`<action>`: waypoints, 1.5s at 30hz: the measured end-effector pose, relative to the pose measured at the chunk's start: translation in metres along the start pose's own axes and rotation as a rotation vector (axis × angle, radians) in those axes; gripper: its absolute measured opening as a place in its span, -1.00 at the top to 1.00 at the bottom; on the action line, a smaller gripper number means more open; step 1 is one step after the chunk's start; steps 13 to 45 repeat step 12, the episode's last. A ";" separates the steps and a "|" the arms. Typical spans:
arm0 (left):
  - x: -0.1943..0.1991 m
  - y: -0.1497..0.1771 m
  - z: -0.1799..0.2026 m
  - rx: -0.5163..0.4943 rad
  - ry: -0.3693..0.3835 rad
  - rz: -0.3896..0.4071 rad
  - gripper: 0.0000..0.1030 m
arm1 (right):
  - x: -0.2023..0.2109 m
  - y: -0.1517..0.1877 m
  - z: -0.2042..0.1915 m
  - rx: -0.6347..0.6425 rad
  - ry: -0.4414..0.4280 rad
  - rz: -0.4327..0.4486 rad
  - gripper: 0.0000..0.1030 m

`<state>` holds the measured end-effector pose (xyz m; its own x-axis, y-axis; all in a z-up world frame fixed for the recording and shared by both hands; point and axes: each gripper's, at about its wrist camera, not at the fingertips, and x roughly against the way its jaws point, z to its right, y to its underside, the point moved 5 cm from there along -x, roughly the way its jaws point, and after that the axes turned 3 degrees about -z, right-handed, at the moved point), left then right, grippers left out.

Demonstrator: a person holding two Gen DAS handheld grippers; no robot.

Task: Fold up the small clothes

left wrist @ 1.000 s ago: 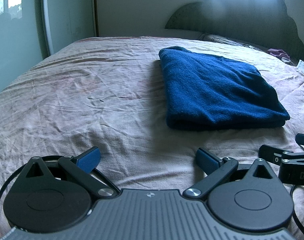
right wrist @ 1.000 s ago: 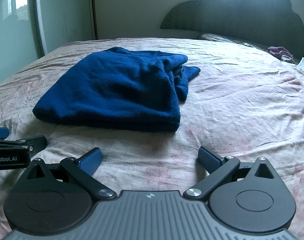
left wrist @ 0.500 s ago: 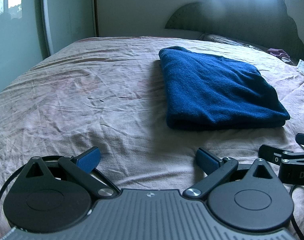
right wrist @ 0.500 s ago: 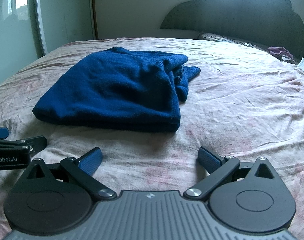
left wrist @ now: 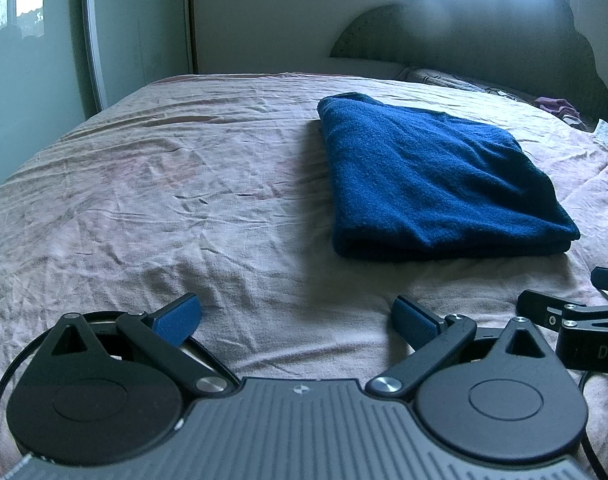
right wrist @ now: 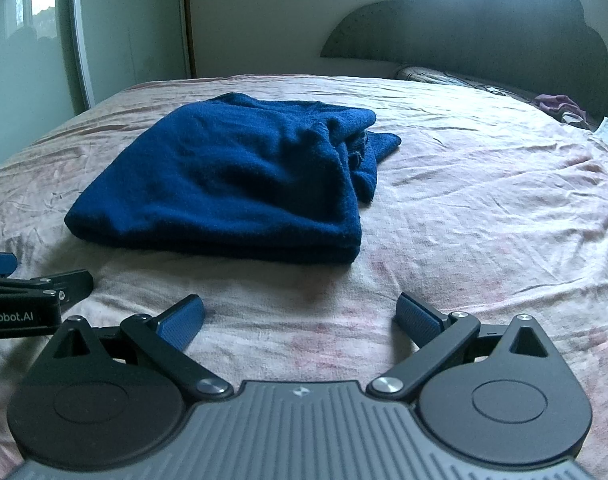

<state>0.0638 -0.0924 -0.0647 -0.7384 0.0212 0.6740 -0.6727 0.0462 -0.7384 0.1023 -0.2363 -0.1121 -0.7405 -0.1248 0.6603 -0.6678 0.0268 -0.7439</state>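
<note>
A dark blue garment (left wrist: 431, 176) lies folded flat on the pink bedsheet (left wrist: 184, 200), ahead and to the right of my left gripper (left wrist: 296, 316). In the right wrist view the same garment (right wrist: 232, 184) lies ahead and to the left of my right gripper (right wrist: 300, 318), with a loose bunched part on its far right side. Both grippers are open and empty, low over the sheet, a short way in front of the garment's near edge. Each gripper's side shows in the other's view: the right gripper (left wrist: 575, 324) and the left gripper (right wrist: 28, 300).
A dark headboard (left wrist: 483, 40) stands at the far end of the bed. Small purple clothing (right wrist: 559, 106) lies at the far right near it. A glass door (left wrist: 36, 60) and wall are on the left. Wrinkled sheet (right wrist: 483, 208) spreads on both sides of the garment.
</note>
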 end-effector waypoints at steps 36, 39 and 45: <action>0.005 -0.002 -0.002 -0.009 0.013 0.015 -1.00 | 0.001 -0.001 0.001 -0.006 -0.010 0.000 -1.00; 0.005 -0.002 -0.002 -0.009 0.013 0.015 -1.00 | 0.001 -0.001 0.001 -0.006 -0.010 0.000 -1.00; 0.005 -0.002 -0.002 -0.009 0.013 0.015 -1.00 | 0.001 -0.001 0.001 -0.006 -0.010 0.000 -1.00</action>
